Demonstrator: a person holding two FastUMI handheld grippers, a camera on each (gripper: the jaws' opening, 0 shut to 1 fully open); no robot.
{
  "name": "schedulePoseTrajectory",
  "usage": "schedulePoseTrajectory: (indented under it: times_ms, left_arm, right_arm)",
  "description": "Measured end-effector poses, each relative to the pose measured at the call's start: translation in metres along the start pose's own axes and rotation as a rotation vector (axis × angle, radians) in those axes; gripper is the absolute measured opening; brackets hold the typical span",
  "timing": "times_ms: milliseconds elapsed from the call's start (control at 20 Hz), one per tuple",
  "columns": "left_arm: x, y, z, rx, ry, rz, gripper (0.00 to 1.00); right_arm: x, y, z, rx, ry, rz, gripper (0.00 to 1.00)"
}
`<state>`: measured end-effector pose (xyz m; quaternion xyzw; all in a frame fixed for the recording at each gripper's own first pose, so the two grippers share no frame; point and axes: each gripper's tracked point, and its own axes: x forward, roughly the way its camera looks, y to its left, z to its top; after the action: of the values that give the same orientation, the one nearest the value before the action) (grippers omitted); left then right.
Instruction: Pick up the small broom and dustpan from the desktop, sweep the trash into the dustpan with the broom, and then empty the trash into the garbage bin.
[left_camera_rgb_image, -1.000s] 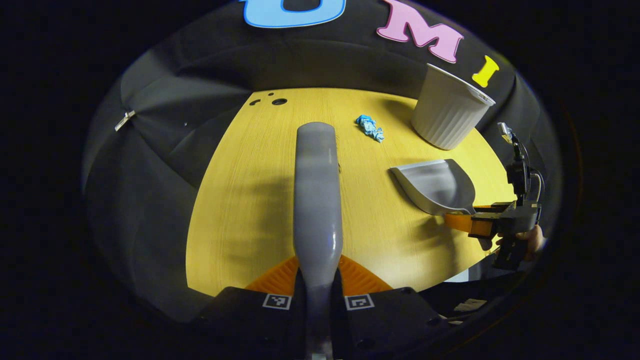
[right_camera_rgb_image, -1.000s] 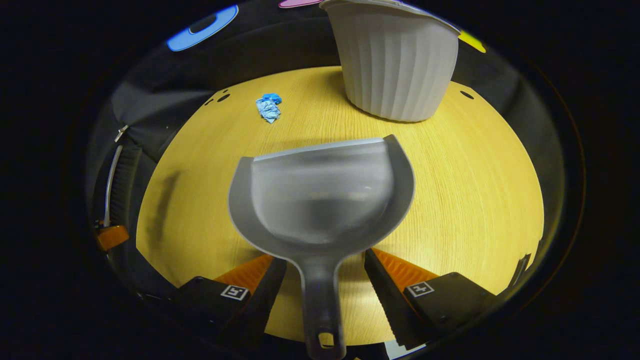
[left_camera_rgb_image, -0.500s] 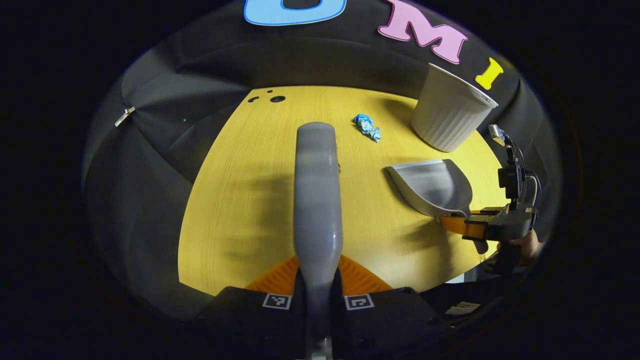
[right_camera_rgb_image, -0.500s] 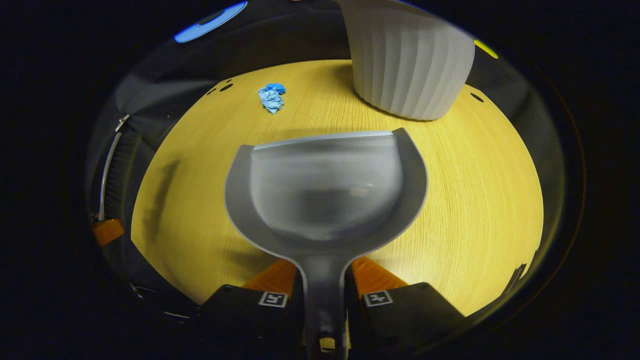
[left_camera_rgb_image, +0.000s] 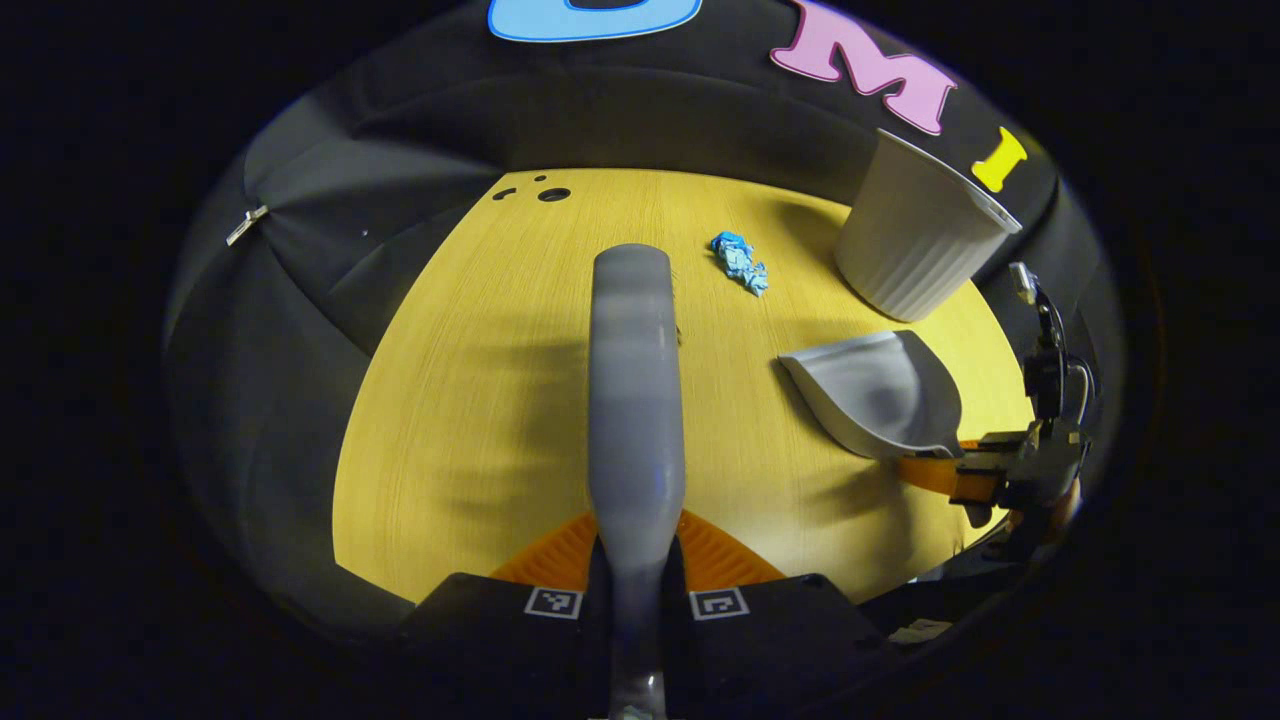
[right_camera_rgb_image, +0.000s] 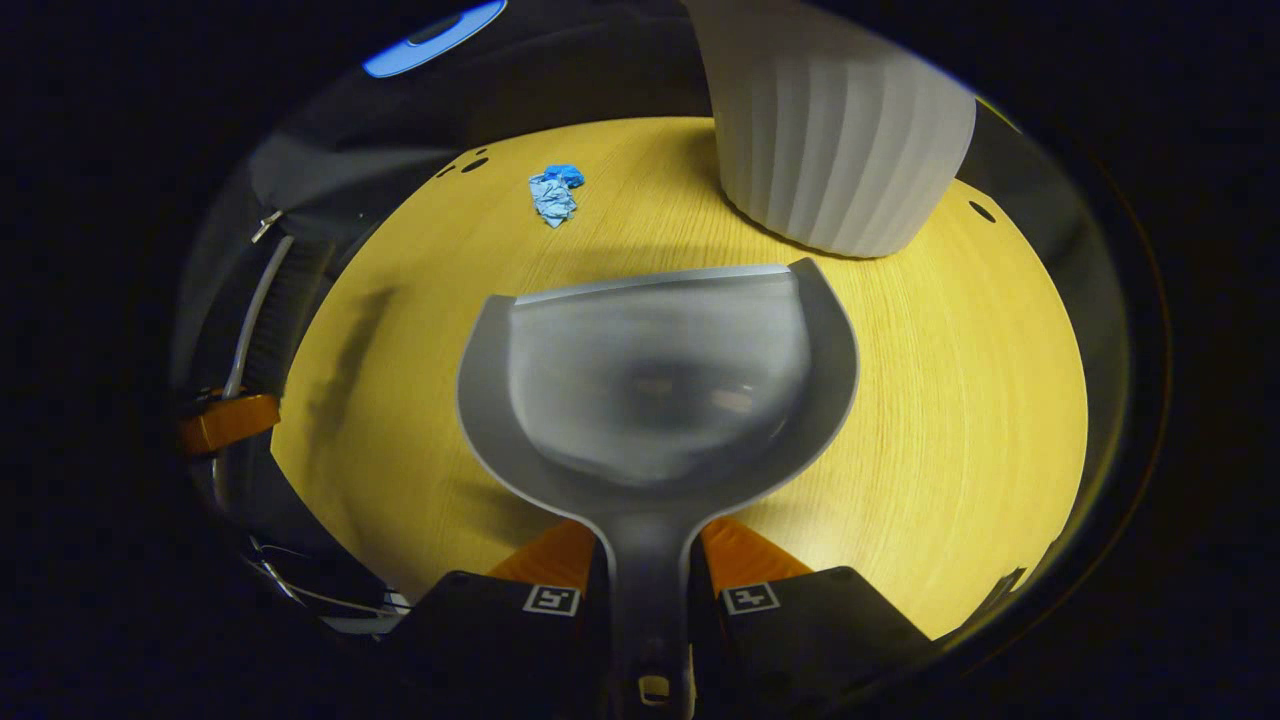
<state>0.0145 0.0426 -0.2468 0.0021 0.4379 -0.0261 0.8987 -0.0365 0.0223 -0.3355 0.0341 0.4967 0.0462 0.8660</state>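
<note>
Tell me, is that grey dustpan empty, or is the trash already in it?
Empty. In the right gripper view the dustpan has a bare scoop, and the blue crumpled trash lies on the table beyond its front edge.

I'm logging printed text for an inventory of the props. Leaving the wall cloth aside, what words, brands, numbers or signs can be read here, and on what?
None can be read.
broom, dustpan, garbage bin, blue crumpled trash, desktop: plain, no words or numbers visible.
square markers on the left hand-held gripper and right hand-held gripper: black-and-white patterns, not letters.
</note>
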Motion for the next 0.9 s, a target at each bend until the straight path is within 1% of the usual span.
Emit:
schedulePoseTrajectory:
  times_ms: [150,200,250,300,400,600,650,700,750,800,850,900]
  left_arm:
    - [0.018,0.000,0.018,0.001,0.001,0.005,0.25]
    - [0.027,-0.003,0.024,0.014,0.006,0.001,0.25]
    - [0.035,-0.002,0.032,0.033,0.009,0.005,0.28]
    - [0.044,-0.001,0.041,0.057,0.009,0.010,0.25]
    - [0.064,0.002,0.060,0.100,0.016,0.020,0.25]
    - [0.103,0.017,0.101,0.181,0.001,0.071,0.25]
    - [0.113,0.019,0.109,0.207,0.007,0.076,0.29]
    - [0.123,0.020,0.116,0.238,0.017,0.080,0.25]
    - [0.132,0.022,0.126,0.273,0.023,0.090,0.25]
    - [0.142,0.026,0.136,0.304,0.025,0.112,0.29]
    - [0.150,0.030,0.145,0.326,0.030,0.135,0.25]
    - [0.159,0.029,0.153,0.343,0.039,0.135,0.25]
  right_arm:
    - [-0.008,-0.018,0.001,-0.021,-0.001,-0.001,0.36]
    - [-0.010,-0.026,0.002,-0.035,-0.005,-0.007,0.36]
    - [-0.014,-0.033,0.002,-0.050,-0.009,-0.012,0.36]
    - [-0.017,-0.038,0.003,-0.064,-0.013,-0.014,0.36]
    - [-0.022,-0.045,0.005,-0.089,-0.017,-0.015,0.36]
    - [-0.032,-0.045,0.006,-0.150,-0.030,0.009,0.36]
    - [-0.033,-0.044,0.006,-0.164,-0.039,0.011,0.36]
    - [-0.034,-0.042,0.006,-0.180,-0.041,0.014,0.36]
    - [-0.032,-0.040,0.003,-0.196,-0.037,0.021,0.37]
    - [-0.031,-0.038,0.002,-0.205,-0.032,0.028,0.36]
    - [-0.030,-0.035,0.000,-0.210,-0.022,0.036,0.36]
    - [-0.030,-0.032,-0.001,-0.207,-0.017,0.046,0.36]
